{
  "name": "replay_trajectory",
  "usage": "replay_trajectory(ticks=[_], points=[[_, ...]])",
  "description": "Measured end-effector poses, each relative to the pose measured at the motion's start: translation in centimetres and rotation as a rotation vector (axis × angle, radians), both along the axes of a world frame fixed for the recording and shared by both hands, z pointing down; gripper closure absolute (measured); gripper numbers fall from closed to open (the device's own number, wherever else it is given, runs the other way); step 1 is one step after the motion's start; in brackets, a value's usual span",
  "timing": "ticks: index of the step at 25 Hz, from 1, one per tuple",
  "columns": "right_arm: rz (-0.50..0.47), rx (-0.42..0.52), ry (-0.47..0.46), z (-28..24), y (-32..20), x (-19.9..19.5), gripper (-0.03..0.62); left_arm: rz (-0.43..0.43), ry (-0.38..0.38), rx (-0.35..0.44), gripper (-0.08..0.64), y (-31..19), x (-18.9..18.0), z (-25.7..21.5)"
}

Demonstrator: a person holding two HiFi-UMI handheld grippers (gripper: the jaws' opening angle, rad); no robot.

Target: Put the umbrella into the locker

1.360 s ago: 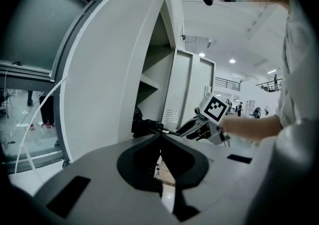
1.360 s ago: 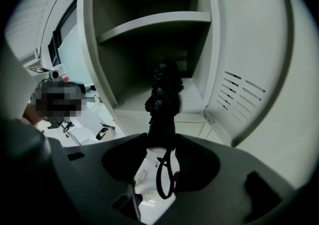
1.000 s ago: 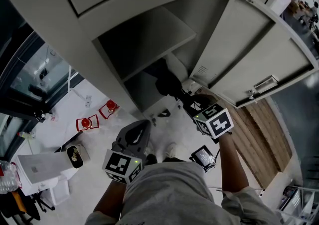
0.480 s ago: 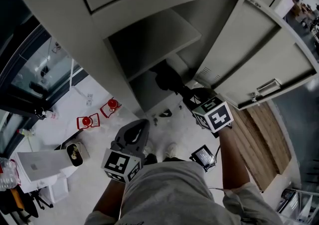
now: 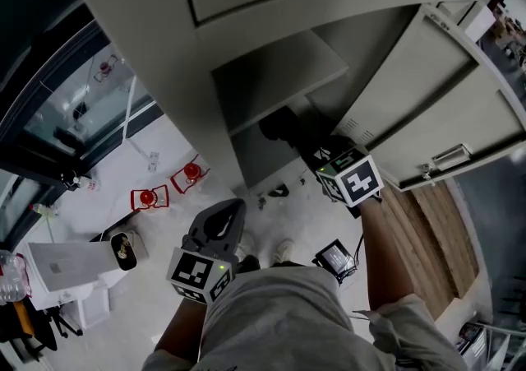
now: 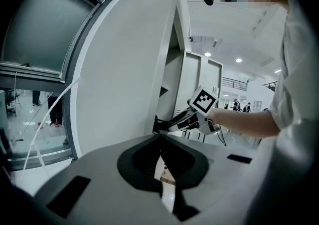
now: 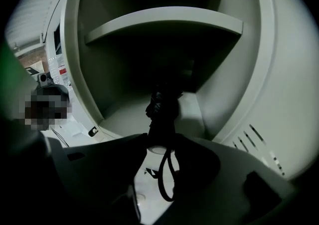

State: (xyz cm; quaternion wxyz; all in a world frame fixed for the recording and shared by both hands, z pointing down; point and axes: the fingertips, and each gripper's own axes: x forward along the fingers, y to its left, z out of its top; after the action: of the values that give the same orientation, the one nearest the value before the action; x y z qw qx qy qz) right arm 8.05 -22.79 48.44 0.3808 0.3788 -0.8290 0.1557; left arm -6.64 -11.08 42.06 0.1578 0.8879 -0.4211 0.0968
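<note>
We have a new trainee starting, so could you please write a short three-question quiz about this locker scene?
1. True or false: the left claw holds the umbrella.
2. The umbrella's far end is: A) above the shelf; B) below it; C) level with it.
3. Is the locker door open or shut?
Key: 1 false, the right claw holds it; 2 B; 3 open.
</note>
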Motion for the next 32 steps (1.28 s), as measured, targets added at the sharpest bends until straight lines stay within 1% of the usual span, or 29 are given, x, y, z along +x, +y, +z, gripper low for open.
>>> replay_trajectory(ticks=[16, 25, 32], points=[[-0.013, -0.004, -0.005, 0.7, -3.5, -2.0, 0.404, -0.051, 0.0, 0.0, 0.545, -0.4, -1.8, 0.0], [-0.011, -0.015, -0.005, 1.3, -3.9, -2.5, 0.405, -0.065, -0.001, 0.001, 0.545, -0.3, -2.4, -0.1], [-0.009, -0.026, -0.029, 2.0, -3.9, -2.3, 0.403, -0.06, 0.001, -0.001, 0.545, -0.3, -2.1, -0.1]])
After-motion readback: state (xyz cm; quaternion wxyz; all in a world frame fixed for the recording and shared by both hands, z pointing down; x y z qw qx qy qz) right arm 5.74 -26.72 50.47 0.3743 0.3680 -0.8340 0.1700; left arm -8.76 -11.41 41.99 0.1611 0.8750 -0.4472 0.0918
